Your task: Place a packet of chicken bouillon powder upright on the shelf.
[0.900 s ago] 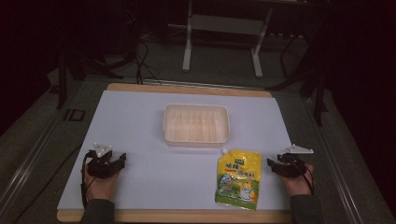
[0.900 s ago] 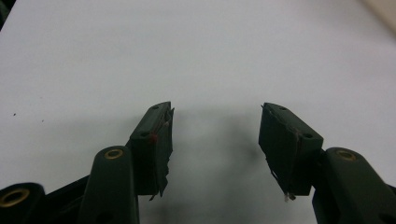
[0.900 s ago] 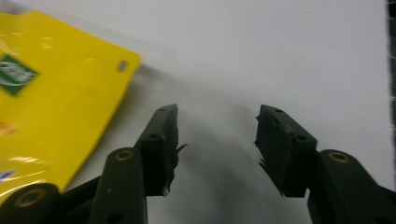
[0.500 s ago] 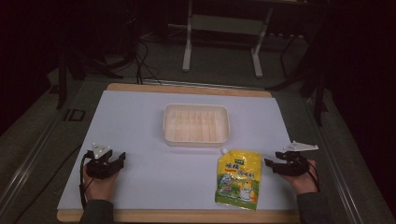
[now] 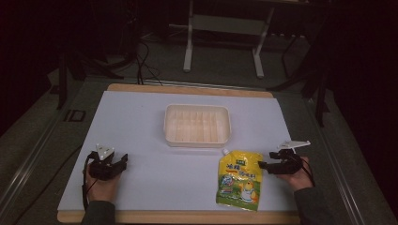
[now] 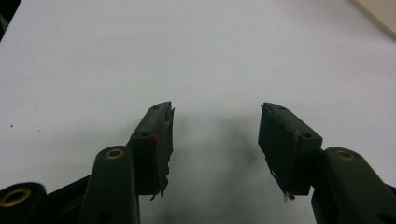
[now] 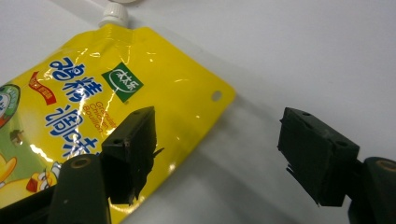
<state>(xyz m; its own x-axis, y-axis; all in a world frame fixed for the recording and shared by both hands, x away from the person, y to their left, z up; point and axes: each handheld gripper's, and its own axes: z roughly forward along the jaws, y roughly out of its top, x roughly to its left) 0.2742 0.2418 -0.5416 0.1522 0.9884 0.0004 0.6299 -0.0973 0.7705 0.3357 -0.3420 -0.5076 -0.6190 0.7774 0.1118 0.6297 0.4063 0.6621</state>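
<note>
A yellow spouted pouch (image 5: 240, 180) with a white cap (image 5: 225, 152) lies flat on the white table (image 5: 141, 131), right of centre near the front edge. My right gripper (image 5: 262, 165) sits just right of it, jaws pointing left at its upper right corner. In the right gripper view the right gripper (image 7: 218, 114) is open, one jaw over the pouch (image 7: 93, 84) corner and the other over bare table; nothing is pinched. My left gripper (image 5: 123, 160) rests at the front left. Seen from its own camera, the left gripper (image 6: 215, 108) is open over bare white table.
A shallow translucent plastic tray (image 5: 197, 139) stands in the middle of the table, just behind the pouch; its corner (image 6: 380, 16) peeks into the left gripper view. A wooden edge (image 5: 187, 217) borders the table. Dark floor, cables and a stand's legs (image 5: 223, 51) lie beyond.
My right gripper has edged left, closer to the pouch's upper right corner. The left gripper, pouch and tray have stayed put.
</note>
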